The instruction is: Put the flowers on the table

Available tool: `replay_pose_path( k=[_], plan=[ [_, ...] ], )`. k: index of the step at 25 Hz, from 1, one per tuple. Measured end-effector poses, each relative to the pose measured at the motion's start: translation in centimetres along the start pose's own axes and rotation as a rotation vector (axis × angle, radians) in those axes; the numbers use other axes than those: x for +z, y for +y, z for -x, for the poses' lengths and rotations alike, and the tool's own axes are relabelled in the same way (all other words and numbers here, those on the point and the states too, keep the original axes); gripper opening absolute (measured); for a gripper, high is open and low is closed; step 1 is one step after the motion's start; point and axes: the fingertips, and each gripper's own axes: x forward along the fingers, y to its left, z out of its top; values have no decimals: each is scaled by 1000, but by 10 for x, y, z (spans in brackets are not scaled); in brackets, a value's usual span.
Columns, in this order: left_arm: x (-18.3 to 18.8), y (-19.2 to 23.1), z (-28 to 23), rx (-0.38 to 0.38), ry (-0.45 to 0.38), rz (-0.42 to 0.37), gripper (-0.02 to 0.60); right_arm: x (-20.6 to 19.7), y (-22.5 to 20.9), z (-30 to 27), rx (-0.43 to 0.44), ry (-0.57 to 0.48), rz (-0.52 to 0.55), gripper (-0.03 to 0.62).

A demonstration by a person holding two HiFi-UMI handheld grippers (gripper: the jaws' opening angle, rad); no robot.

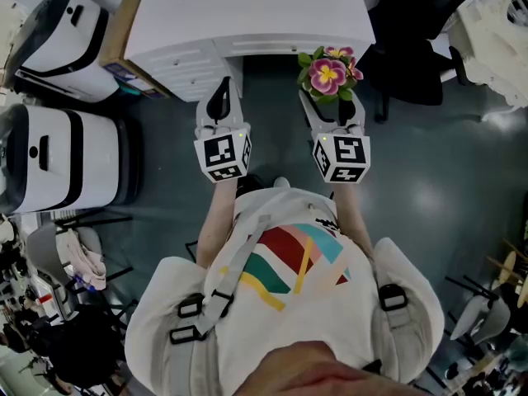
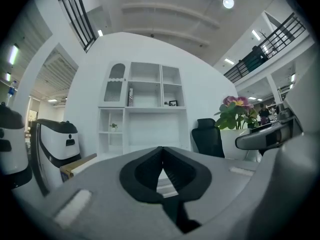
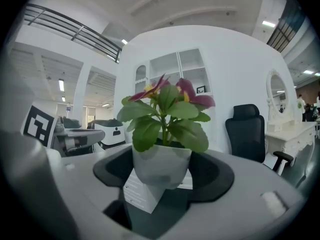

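The right gripper's (image 1: 332, 106) fingers (image 3: 212, 176) stand wide apart and are clamped on a small white pot (image 3: 161, 164), one dark pad on each side of it. The pot sits upright between them, with the flowers (image 3: 167, 109) rising straight above the jaws. The left gripper (image 2: 161, 171), at 9 o'clock of the right one, has its jaws drawn together at the tips with nothing between them.

The flowers are carried in the air over the dark floor, just short of the white table (image 1: 247, 15), which lies at 12 o'clock of both grippers. A black chair (image 1: 412, 48) stands off at 2 o'clock.

The pot looks light, and its wall looks thin and smooth, perhaps a soft plastic that could dent or slide under a hard squeeze. It narrows toward the bottom, so I'd guess it could slip downward if the grip eased. The leaves and petals are soft and would bruise easily. The pot wall, where the pads sit now, looks the sound place to hold. Keeping it upright seems wise, as any soil could spill.
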Motion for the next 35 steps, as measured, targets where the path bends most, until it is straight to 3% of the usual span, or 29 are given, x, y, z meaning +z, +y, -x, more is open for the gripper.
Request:
replay_pose_path(
  k=[14,20,28,35],
  plan=[
    [15,7,-13,6,-24,-12,2,13,-11,-10,-9,-55,-27,330],
    [13,34,-36,27,-28,4,2,10,-15,-23,-33,-49,-34,330],
    [14,41,-100,-6,-52,27,2,13,-47,-58,-91,-44,-3,330],
    [16,62,-176,-36,-65,86,2,35,-60,-145,-53,-41,20,330]
  ],
)
